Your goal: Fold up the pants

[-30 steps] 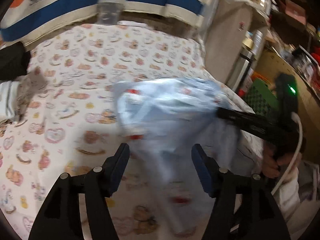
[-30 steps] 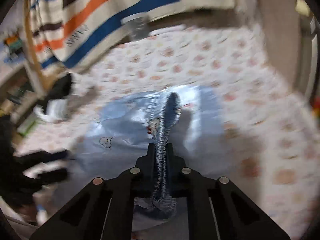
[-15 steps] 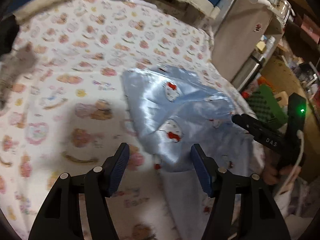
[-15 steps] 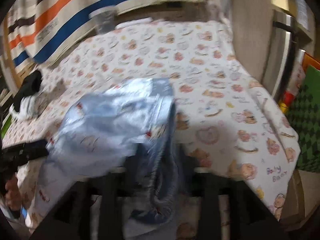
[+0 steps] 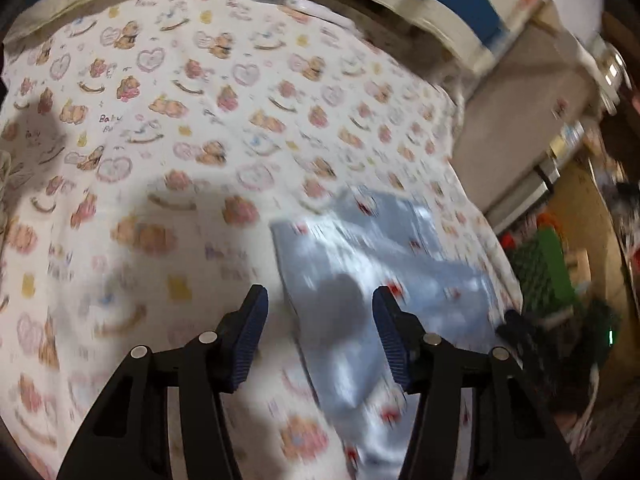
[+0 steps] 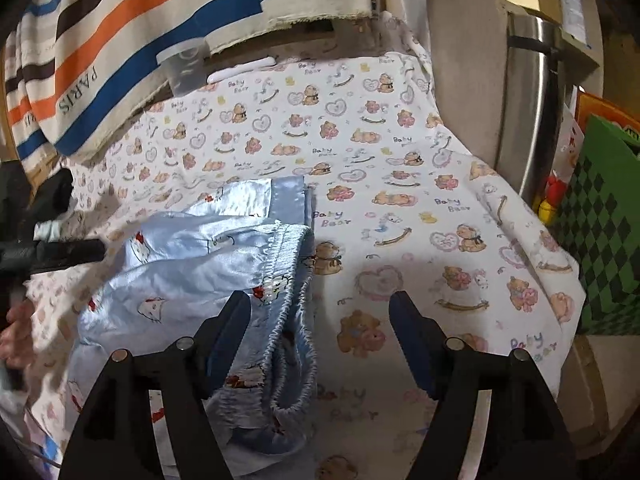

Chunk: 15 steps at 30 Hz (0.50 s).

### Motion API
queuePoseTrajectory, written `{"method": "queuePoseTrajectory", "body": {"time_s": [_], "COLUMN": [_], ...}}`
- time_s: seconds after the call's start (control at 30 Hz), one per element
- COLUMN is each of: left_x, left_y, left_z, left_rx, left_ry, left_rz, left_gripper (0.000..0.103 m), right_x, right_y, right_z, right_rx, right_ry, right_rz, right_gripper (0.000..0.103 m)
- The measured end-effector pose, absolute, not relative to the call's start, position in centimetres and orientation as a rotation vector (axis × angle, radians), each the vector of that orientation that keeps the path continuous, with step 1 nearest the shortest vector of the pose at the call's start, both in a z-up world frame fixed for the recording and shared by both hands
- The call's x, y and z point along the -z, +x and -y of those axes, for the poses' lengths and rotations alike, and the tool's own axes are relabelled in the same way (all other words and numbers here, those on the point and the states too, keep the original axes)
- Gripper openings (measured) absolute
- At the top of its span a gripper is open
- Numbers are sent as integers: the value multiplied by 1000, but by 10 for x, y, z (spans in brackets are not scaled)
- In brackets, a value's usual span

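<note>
Pale blue satin with small red-bowed cat prints: the pants [image 6: 192, 264] lie crumpled on the bed sheet [image 6: 400, 168], toward the sheet's near edge, with one flat fold reaching toward its middle. Their gathered waistband [image 6: 296, 320] is bunched and slumps on the sheet between the fingers of the right gripper [image 6: 320, 340]. That gripper's jaws stand wide apart and released; the left pad sits just beside the cloth, the right pad is well clear of it over bare sheet.

From the left wrist view, which is blurred, the left gripper [image 5: 318, 338] hovers over the pants [image 5: 384, 264] near the sheet's right edge. Its jaws are closing, with blue cloth showing beneath the gap, but the pads press on nothing. A striped towel [image 6: 132, 40] hangs over the sheet's far edge.
</note>
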State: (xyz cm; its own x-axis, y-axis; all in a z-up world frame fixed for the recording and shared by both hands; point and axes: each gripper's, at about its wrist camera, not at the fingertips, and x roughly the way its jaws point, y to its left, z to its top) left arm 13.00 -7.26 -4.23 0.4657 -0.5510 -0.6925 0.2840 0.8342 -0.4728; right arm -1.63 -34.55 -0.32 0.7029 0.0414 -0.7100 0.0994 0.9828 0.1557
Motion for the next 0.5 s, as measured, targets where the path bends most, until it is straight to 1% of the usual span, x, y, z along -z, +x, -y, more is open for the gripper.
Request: {"method": "queuePoseTrajectory", "body": {"time_s": [0.03, 0.07, 0.1, 0.13, 0.2, 0.23, 0.3, 0.33, 0.4, 0.5], "left_x": [44, 46, 48, 50, 55, 58, 61, 64, 65, 56], "left_y": [138, 146, 152, 158, 163, 165, 164, 164, 161, 154], "left_z": [73, 73, 74, 76, 83, 88, 97, 101, 105, 104], "left_rx": [520, 521, 529, 557, 633, 656, 670, 669, 650, 617], "left_ry": [-315, -320, -331, -353, -388, -388, -363, -347, -316, -260], "left_rz": [-963, -967, -975, -984, -1003, -1014, -1029, -1037, -1024, -952], "left_gripper": [50, 43, 40, 37, 36, 33, 19, 0, 0, 0], "right_x": [3, 2, 1, 0, -3, -4, -5, -5, -6, -6], "right_y": [-18, -20, -22, -24, -26, -27, -27, -25, -24, -23], "right_z": [344, 341, 338, 334, 325, 322, 318, 317, 316, 315], "right_rx": [20, 7, -4, -14, -30, -34, -38, -39, -35, -31], "right_ry": [198, 204, 204, 198, 177, 168, 161, 160, 162, 155], "right_rz": [-792, -789, -786, -782, -773, -769, -767, -768, -767, -764], "right_gripper": [73, 73, 73, 73, 73, 73, 73, 73, 73, 73]}}
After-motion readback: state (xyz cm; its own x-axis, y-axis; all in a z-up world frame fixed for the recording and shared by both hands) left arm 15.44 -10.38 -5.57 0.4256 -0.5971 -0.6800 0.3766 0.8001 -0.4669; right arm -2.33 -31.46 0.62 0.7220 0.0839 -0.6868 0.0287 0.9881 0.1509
